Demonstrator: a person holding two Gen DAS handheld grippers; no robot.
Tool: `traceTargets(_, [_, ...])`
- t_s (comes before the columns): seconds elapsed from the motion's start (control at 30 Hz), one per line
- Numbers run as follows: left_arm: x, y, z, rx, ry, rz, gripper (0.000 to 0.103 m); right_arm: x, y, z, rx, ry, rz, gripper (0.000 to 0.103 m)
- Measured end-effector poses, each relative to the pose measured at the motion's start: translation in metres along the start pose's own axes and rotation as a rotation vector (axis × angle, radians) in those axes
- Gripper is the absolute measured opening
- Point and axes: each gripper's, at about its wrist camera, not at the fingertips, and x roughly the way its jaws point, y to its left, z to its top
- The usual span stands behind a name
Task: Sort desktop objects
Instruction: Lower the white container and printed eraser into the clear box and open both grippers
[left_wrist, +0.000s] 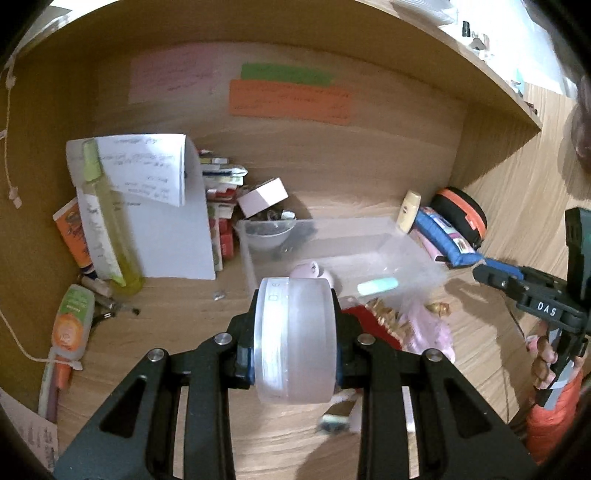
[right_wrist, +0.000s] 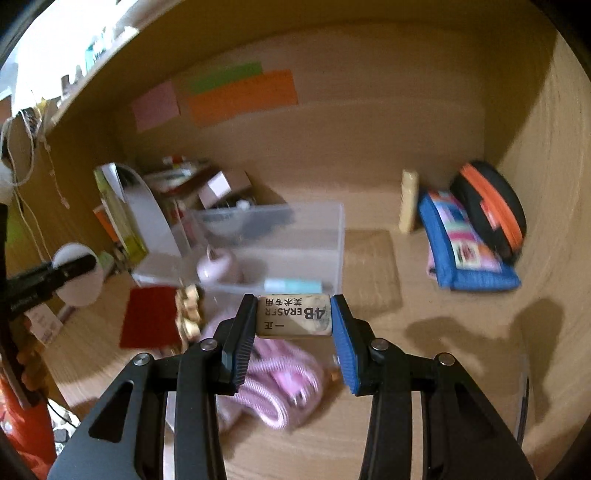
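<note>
Frosted tape roll (left_wrist: 295, 339), rectangular eraser (right_wrist: 293, 315), gripped.

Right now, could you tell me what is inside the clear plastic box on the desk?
The clear plastic box holds a small clear bowl, a pink rounded thing and a mint green stick. The tape roll in the left gripper hides its near corner.

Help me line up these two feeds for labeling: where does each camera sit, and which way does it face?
Left wrist: on the left hand-held gripper, facing the desk alcove, fingers shut on a tape roll; the right hand-held gripper shows at the edge.
Right wrist: on the right hand-held gripper, facing the same alcove, clamping an eraser.
Shared: clear plastic bin, orange note.
</note>
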Motion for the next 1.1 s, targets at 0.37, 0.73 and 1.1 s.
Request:
traceTargets(0.37, [0.035,0.001,0.031,-0.065,0.034,-0.012,0.029,0.023,0.007,0.05,-0.043,-0.045,0.073,0.037])
traceTargets(0.73, [0.092,0.003,0.037,-0.061,0.123,0.013,0.029,0.095,0.011,0.044,-0.051,0.125,0.097,0.037])
traceTargets(1.1, [0.129,0.007,0.027,-0.062,0.199,0.005,0.029,0.129,0.007,0.03,-0.044,0.242,0.093,0.037])
